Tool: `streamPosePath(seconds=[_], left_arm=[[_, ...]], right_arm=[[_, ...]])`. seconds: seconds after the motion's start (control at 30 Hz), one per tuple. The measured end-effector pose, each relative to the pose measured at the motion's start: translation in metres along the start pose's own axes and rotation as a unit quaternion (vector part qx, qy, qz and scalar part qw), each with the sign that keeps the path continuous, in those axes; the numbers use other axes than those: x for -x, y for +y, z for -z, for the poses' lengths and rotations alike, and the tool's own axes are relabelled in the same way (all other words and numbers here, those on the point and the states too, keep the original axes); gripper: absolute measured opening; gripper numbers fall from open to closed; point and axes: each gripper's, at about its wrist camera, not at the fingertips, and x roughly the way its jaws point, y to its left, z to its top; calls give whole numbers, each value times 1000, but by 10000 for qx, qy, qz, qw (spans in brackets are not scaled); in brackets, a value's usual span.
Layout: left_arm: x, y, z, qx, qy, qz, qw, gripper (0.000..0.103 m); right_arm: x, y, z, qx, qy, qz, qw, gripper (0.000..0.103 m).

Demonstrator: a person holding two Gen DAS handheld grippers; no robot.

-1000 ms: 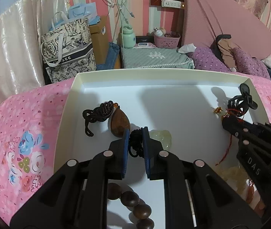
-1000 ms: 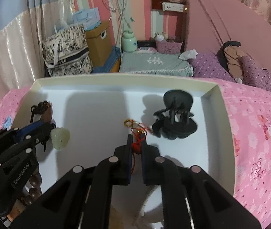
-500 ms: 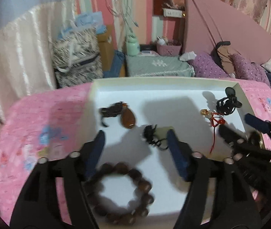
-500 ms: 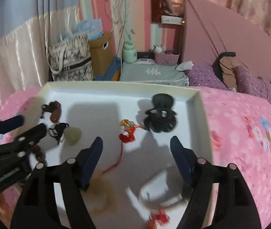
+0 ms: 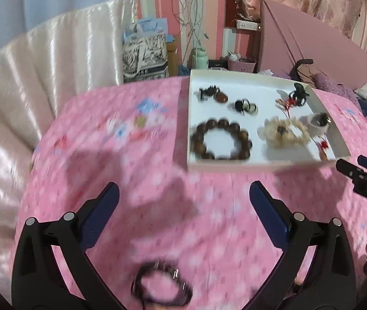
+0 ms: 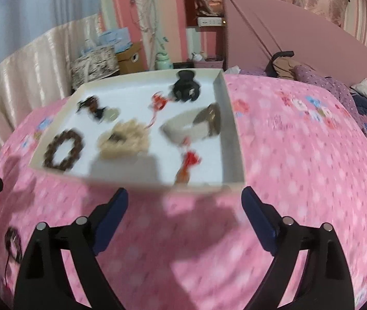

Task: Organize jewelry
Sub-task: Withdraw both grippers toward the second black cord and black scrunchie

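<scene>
Left tongs, jaws just opened and empty, hover just beyond a dark bracelet lying on the bed; right tongs, also spread empty, are farther off.

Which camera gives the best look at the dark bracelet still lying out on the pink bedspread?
The left wrist view: the dark bracelet lies low and central, its whole loop visible though blurred. The right wrist view shows it only small and smeared at the far left edge.

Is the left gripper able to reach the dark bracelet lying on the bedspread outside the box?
Probably yes. The left gripper is open and empty, and the dark bracelet lies uncovered on the pink bedspread just below its jaws, with nothing between them.
</scene>
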Motion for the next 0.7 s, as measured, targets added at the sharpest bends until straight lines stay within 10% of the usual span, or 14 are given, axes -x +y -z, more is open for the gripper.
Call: streamPosePath(seconds=[0.7], left_arm=[[17,30,107,469,262,195,9984,100]], right_arm=[[60,46,100,371,-458,-234,9980,92]])
